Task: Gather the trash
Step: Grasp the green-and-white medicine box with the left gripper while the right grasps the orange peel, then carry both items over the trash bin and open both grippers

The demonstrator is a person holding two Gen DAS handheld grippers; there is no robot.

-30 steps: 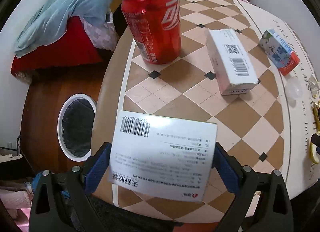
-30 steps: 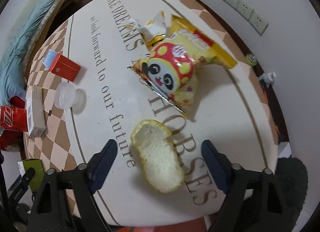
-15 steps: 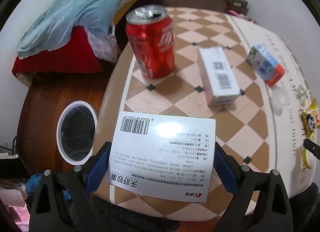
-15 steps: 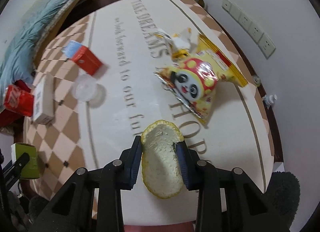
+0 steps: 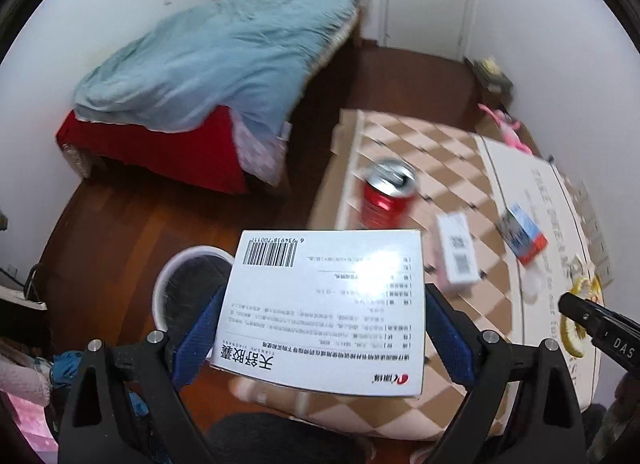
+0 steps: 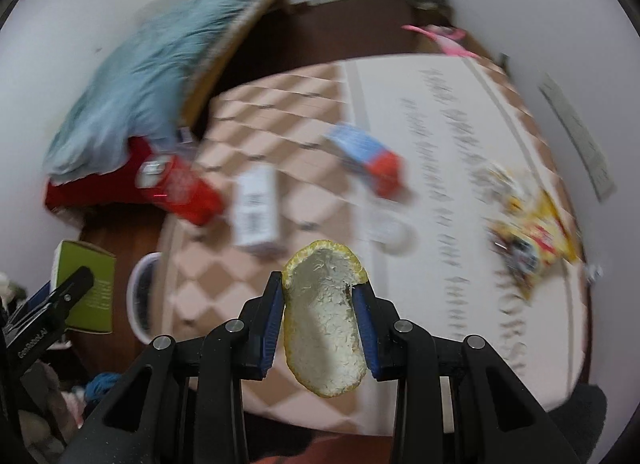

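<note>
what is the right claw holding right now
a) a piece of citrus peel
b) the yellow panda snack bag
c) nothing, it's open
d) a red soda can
a: in the right wrist view the right claw is shut on the citrus peel, its blue pads pressing both sides of the peel, while the soda can and snack bag lie on the table behind.

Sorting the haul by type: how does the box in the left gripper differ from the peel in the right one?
The medicine box is flat, rectangular and printed with a barcode; the orange peel is curved, yellow-rimmed with white pith. The box spreads the left gripper wide; the peel sits in a narrow right gripper. Both are clamped and lifted off the table.
</note>
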